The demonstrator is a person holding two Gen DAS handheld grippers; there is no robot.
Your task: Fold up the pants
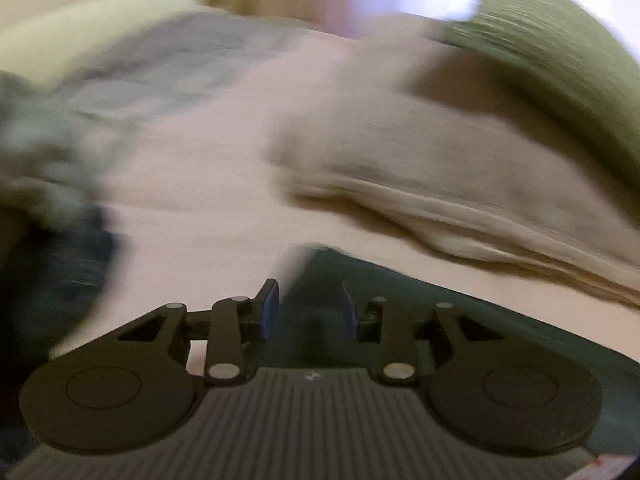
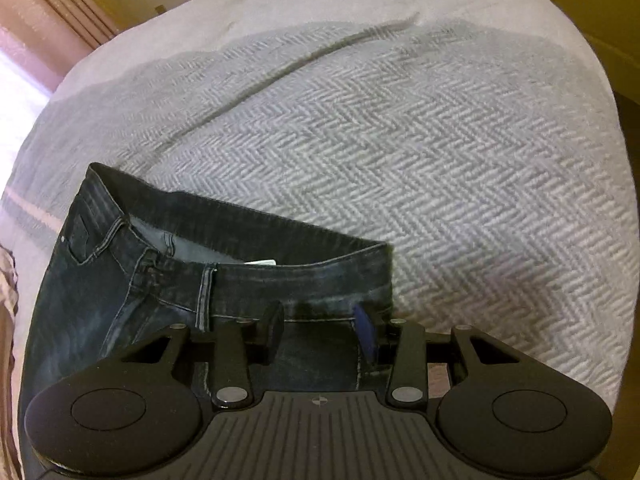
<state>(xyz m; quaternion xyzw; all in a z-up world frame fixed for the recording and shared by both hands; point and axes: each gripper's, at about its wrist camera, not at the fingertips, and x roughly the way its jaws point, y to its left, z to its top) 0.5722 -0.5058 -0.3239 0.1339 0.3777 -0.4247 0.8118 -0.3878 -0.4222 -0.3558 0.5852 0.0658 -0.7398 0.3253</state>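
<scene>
Dark blue denim pants (image 2: 132, 280) lie on a grey herringbone blanket (image 2: 400, 140), waistband toward the far side, a front pocket at the left. My right gripper (image 2: 320, 330) sits just short of the waistband's right part, its fingers apart with flat denim under the gap. The left wrist view is smeared by motion. There my left gripper (image 1: 310, 308) has dark pants cloth (image 1: 440, 320) filling the gap between its blue pads (image 1: 272, 310). That cloth trails off to the right over the pale bed sheet (image 1: 208, 184).
A folded beige cloth (image 1: 460, 200) and a green pillow (image 1: 552, 64) lie at the right of the left wrist view. A grey-blue blanket (image 1: 180, 64) and dark crumpled clothing (image 1: 52, 248) are at the left. A curtain (image 2: 44, 20) hangs beyond the bed.
</scene>
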